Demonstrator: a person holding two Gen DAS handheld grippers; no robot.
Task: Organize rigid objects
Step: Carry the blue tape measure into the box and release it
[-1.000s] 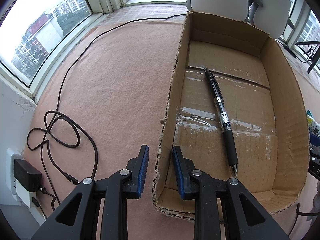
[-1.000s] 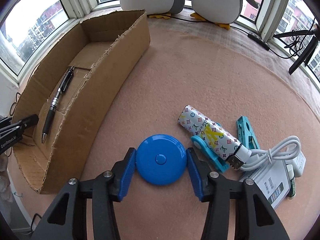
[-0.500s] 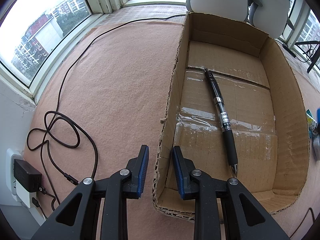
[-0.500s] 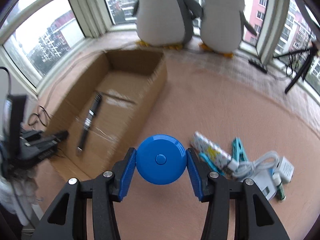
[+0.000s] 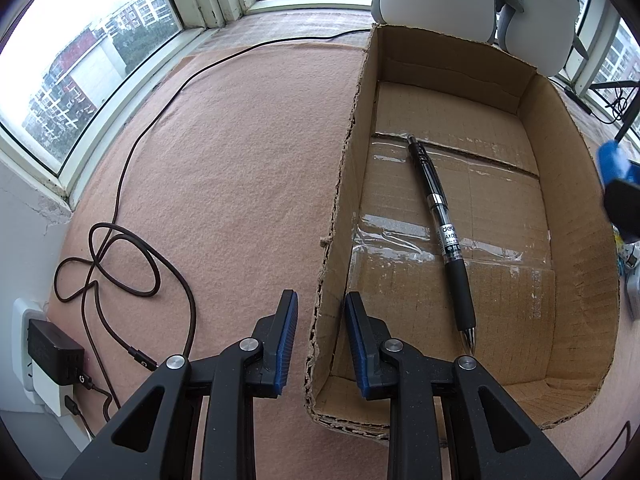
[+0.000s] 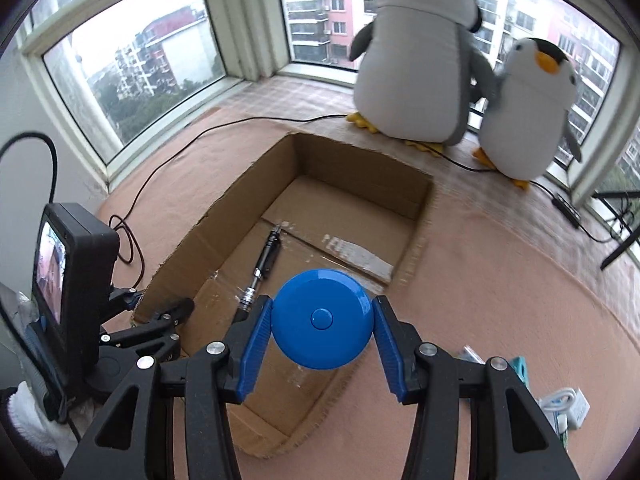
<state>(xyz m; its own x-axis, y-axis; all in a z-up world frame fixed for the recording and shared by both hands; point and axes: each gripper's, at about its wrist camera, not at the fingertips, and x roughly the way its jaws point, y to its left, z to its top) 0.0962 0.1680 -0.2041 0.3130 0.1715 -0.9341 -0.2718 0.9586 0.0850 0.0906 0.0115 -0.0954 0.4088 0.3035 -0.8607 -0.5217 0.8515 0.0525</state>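
My right gripper [image 6: 322,332] is shut on a round blue tape measure [image 6: 322,320] and holds it in the air above the near part of the open cardboard box [image 6: 416,224]. A black pen [image 5: 442,236] lies on the box floor; it also shows in the right wrist view [image 6: 264,260]. My left gripper [image 5: 320,342] straddles the box's left wall [image 5: 336,216] near its front corner, its jaws narrowly apart with the cardboard between them, not clearly pressing it. The right gripper shows blurred at the right edge of the left wrist view [image 5: 618,188].
Two plush penguins [image 6: 420,60] stand behind the box by the window. A dark cable [image 5: 120,248] loops on the pink felt left of the box, ending at a wall charger [image 5: 52,352]. A white cable and charger [image 6: 564,404] and a teal clip [image 6: 520,368] lie at the right.
My right gripper has lifted the blue tape measure off the felt and carried it left, over the box. The left gripper has stayed on the box wall.
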